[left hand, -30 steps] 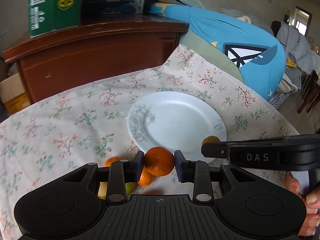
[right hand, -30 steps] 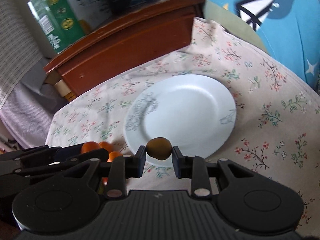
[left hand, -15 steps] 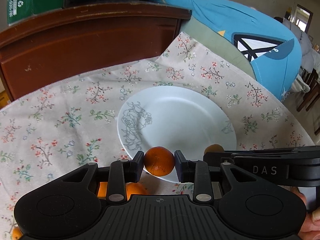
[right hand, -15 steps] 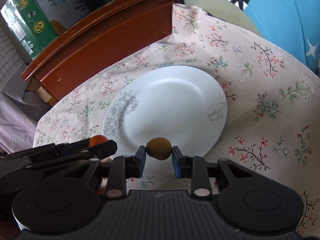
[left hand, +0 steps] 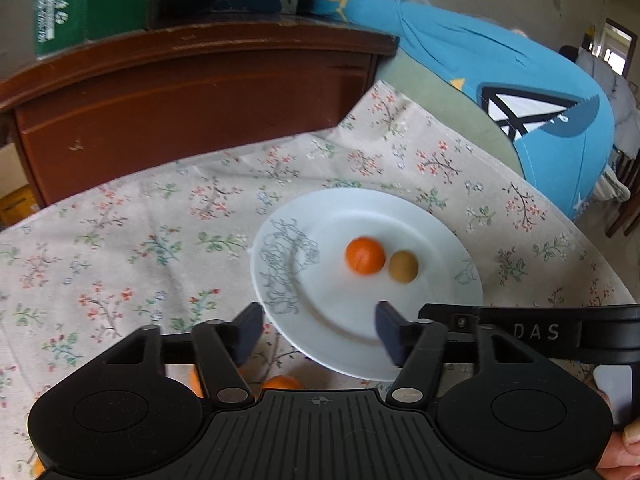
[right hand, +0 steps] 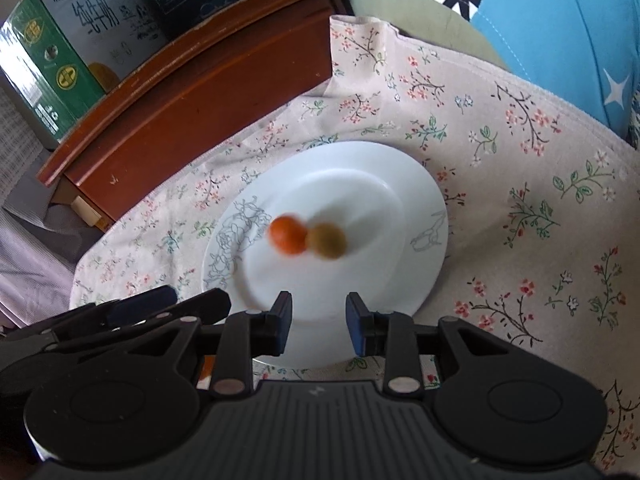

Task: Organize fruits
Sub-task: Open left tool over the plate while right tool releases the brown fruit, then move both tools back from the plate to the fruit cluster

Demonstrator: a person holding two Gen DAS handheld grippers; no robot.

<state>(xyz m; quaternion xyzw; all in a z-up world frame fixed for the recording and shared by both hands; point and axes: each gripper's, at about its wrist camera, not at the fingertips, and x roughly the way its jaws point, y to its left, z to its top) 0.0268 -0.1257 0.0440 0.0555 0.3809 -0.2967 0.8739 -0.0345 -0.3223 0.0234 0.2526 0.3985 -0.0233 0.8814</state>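
Observation:
A white plate (left hand: 400, 216) (right hand: 380, 184) lies on the floral tablecloth (left hand: 120, 240). An orange mandarin (left hand: 365, 255) (right hand: 287, 234) and a smaller brown-green fruit (left hand: 403, 266) (right hand: 326, 240) sit side by side at its middle, both blurred. My left gripper (left hand: 318, 320) hovers at the plate's near rim, its jaws opening with nothing between them. My right gripper (right hand: 318, 316) is over the near rim too, its jaws opening a little and empty. More oranges (left hand: 282, 382) lie on the cloth under the left gripper, mostly hidden.
A dark wooden cabinet (left hand: 200, 92) borders the far side of the cloth, with a green carton (left hand: 92, 0) on top. A big blue cushion (left hand: 520, 92) lies at the far right. The left gripper's fingers (right hand: 144, 304) show at the lower left of the right wrist view.
Both grippers have let go: the mandarin left the left jaws and the brown-green fruit left the right jaws, and both now lie on the plate. The left jaws spread wide.

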